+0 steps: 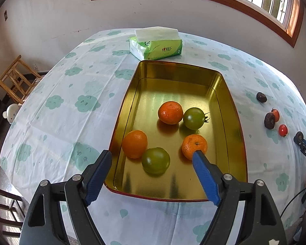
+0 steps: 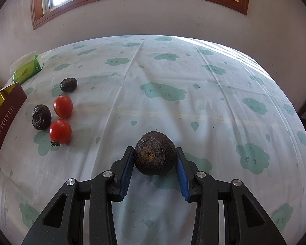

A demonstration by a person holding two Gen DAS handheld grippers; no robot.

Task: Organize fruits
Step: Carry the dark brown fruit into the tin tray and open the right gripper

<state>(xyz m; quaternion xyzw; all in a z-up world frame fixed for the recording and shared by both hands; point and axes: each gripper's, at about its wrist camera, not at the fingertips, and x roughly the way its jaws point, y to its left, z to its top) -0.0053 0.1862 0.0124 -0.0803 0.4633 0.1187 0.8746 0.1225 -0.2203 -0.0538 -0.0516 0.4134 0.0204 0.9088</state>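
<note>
1. the right gripper [image 2: 155, 163] has its two blue pads against either side of a dark wrinkled fruit [image 2: 155, 155], pinching it just above the tablecloth [image 2: 193, 94]; whether the fruit has left the cloth cannot be told.
2. the gold tin [image 1: 234, 110] is the landmark: it holds three oranges and two green tomatoes, among them an orange [image 1: 194, 146] on its right side.
3. well to the right of the tin, on the cloth, lie two more dark fruits [image 2: 41, 117] [image 2: 68, 84] and two red tomatoes [image 2: 60, 131] [image 2: 63, 105], close together.
4. the held fruit is farther right of the tin than that cluster.
5. the left gripper [image 1: 153, 159] hangs spread wide and empty over the near end of the tin.
6. judged step: carry the dark fruit to the tin. keep the squeeze gentle, since the wrinkled skin looks soft, and lift clear of the cloth before moving sideways.
7. pass above the cluster rather than through it, or the round tomatoes may roll.
8. clear the tin's wall, then set down in the bare far end of the tin, away from the fruit already inside.
</note>
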